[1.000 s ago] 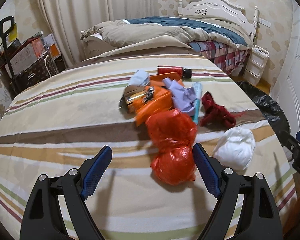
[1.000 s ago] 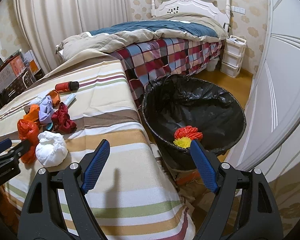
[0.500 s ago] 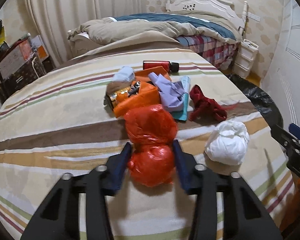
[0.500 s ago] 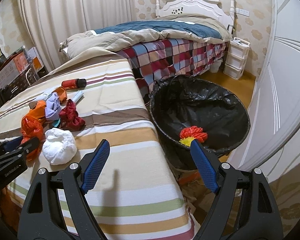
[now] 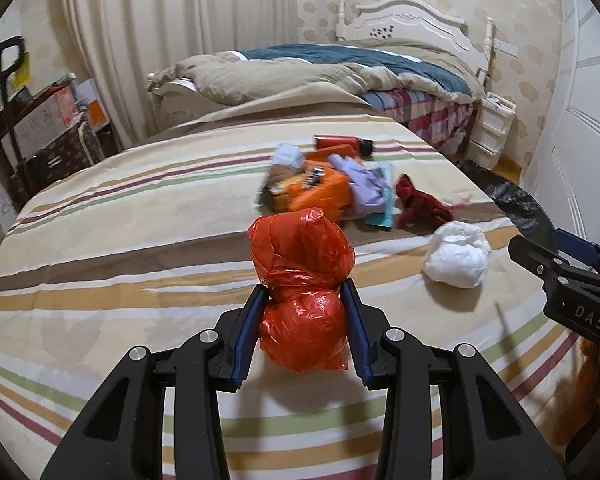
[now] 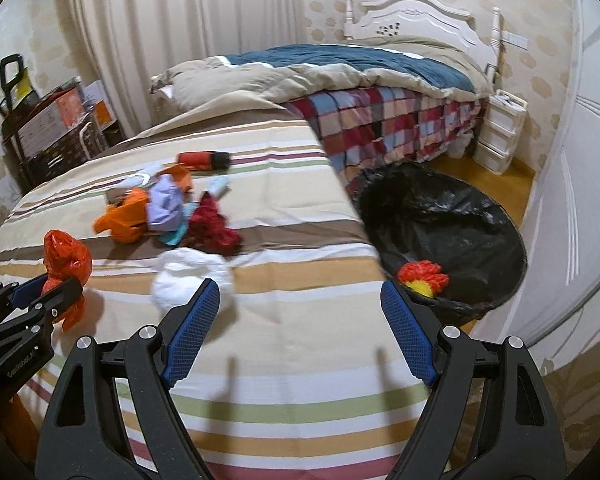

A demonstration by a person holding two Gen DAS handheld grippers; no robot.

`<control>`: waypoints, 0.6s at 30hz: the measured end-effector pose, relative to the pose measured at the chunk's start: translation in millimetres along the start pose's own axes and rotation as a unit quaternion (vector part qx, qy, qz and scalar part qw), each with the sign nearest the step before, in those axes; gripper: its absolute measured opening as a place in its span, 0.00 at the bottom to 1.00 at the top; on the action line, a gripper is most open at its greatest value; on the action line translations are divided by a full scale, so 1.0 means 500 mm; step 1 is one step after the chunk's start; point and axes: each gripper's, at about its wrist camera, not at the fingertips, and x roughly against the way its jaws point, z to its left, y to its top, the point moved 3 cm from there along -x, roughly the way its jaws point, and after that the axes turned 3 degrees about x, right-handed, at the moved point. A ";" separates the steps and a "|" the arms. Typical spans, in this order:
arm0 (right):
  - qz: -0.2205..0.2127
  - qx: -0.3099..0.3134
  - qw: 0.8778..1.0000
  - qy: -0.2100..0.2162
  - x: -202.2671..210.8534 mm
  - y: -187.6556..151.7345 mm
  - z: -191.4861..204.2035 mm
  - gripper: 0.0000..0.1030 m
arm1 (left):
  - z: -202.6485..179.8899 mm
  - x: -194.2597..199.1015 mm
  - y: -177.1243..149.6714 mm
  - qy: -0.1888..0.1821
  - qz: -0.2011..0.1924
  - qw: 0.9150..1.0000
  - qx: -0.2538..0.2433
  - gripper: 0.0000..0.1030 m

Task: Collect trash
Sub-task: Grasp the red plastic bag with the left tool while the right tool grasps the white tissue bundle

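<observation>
My left gripper is shut on a crumpled red-orange plastic bag and holds it just above the striped tablecloth; the bag also shows in the right wrist view. My right gripper is open and empty above the table's right part. A white crumpled wad lies just beyond its left finger; it also shows in the left wrist view. A pile of trash lies mid-table: orange wrapper, lilac cloth, dark red rag, red bottle. A black-lined bin stands right of the table.
The bin holds a red and yellow wad. A bed with a checked quilt stands behind the table. A white drawer unit is by the wall. A trolley with boxes stands at the far left.
My left gripper closed on the red-orange bag and lifted it off the cloth. My right gripper swung left, away from the bin, toward the white wad.
</observation>
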 end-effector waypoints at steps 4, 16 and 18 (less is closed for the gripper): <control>0.002 0.017 1.000 0.019 0.000 0.003 0.042 0.79 | 0.036 0.011 0.002 0.026 -0.015 1.000 0.008 0.39; 0.035 0.056 0.997 0.027 -0.050 0.002 0.120 0.78 | 0.096 -0.006 -0.002 0.036 -0.006 0.998 0.044 0.39; 0.041 0.059 0.997 0.027 -0.056 -0.001 0.124 0.68 | 0.096 -0.011 -0.003 0.033 -0.003 0.998 0.046 0.39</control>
